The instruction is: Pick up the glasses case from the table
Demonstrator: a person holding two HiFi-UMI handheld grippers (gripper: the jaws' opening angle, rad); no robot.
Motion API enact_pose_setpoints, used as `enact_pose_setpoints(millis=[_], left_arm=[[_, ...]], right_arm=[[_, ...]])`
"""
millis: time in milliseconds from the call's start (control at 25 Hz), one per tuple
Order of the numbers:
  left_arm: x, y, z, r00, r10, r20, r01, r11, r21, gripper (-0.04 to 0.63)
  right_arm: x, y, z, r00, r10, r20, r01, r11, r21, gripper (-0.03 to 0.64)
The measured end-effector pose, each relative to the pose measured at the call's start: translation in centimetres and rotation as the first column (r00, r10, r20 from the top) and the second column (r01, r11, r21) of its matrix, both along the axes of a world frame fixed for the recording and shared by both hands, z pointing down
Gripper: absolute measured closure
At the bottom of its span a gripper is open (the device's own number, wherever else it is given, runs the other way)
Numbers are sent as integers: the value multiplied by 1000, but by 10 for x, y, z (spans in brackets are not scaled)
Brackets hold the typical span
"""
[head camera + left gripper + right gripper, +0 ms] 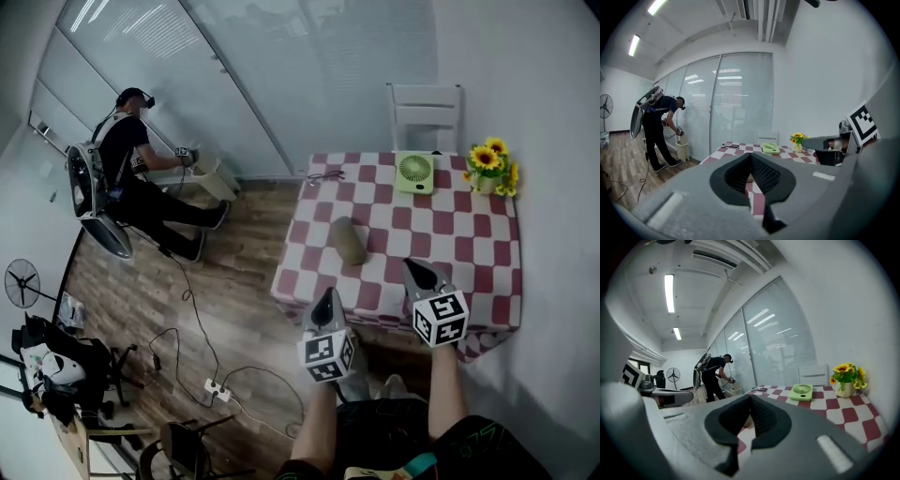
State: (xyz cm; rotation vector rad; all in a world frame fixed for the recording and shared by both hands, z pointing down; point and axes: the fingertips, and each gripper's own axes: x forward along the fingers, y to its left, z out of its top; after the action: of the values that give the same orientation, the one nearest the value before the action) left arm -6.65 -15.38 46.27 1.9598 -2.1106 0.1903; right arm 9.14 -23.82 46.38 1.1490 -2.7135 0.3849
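Pickup hadn't started, by the look of it: the glasses case [349, 241] lay flat on the tabletop [487, 234], untouched, w/ nothing gripping or even near contact. It sat in the left half of the checked cloth, closer to the left edge than the right, approx. midway between far and near edges, well apart from the glasses [325, 175] at the far-left corner and the green fan [414, 172] by the far edge. Left gripper [328, 298] hung at the near edge, just off the near-left corner; right gripper [419, 275] was just over the near edge, to the case's right. Both were clenched tight on nothing, jaw tips meeting in each gripper view. Left to do, prob.: open one pair, reach in, close on the case, lift. The case's long axis ran roughly far edge to near edge, near end angled slightly toward the right edge, so its rounded end pointed back at the grippers; a grab across the short width looked the better bet.
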Motion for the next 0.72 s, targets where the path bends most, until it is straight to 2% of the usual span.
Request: enact_pose_setpoints(millis=[200, 400, 720], left_arm=[[0, -29, 16, 999, 25, -33, -25, 1000, -14, 584], [-7, -61, 45, 996, 41, -80, -45, 998, -54, 584], [-42, -98, 89, 993, 12, -118, -30, 988, -152, 584]], right_arm=[[4, -21, 7, 999, 26, -41, -26, 1000, -8, 612], [2, -45, 34, 994, 46, -97, -52, 997, -59, 612], [-47, -79, 77, 990, -12, -141, -10, 988, -156, 612]])
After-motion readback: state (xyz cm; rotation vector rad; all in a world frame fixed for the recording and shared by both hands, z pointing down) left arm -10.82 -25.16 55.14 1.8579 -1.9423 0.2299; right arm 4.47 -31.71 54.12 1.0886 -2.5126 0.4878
